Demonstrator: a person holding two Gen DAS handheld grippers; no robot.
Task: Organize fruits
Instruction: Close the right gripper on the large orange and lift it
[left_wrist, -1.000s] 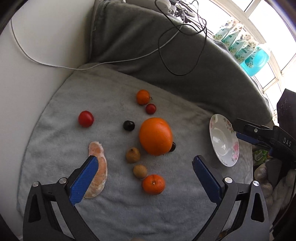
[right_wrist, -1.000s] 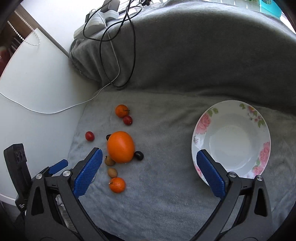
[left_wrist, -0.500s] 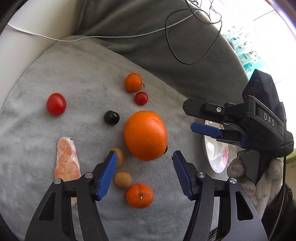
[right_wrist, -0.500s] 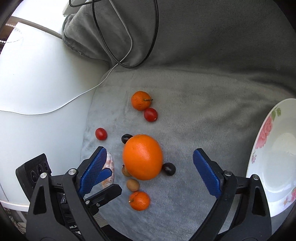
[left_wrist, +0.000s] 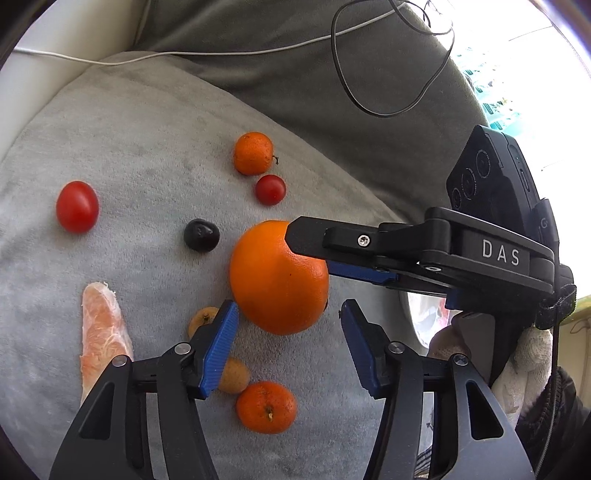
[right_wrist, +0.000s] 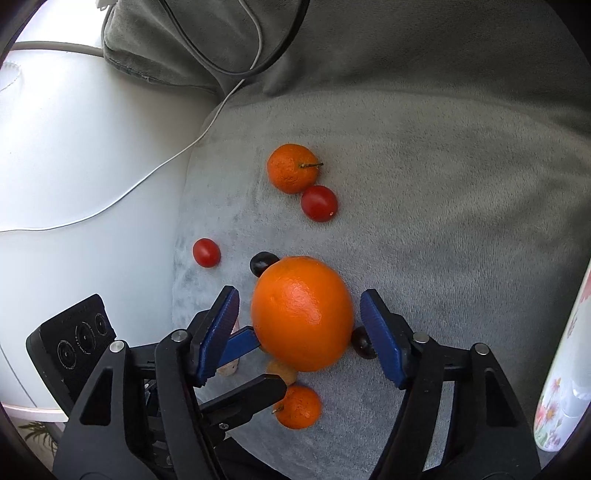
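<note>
Orange, large and glossy (right_wrist: 302, 314), lying on the grey blanket (right_wrist: 424, 229), bracketed by right claw (right_wrist: 299, 328) and left claw (left_wrist: 286, 345), both closing, neither yet pressing. Around the orange: mandarins, tomatoes, dark berries, all unsorted. Right of the orange, floral plate (right_wrist: 565, 387) apparently empty; sorting barely begun.

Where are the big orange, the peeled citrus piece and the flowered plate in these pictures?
big orange (right_wrist: 301, 314), right wrist view, middle of its glossy top.
peeled citrus piece (left_wrist: 103, 328), left wrist view, middle of its pale flesh.
flowered plate (right_wrist: 561, 402), right wrist view, its floral rim at the right edge.
</note>
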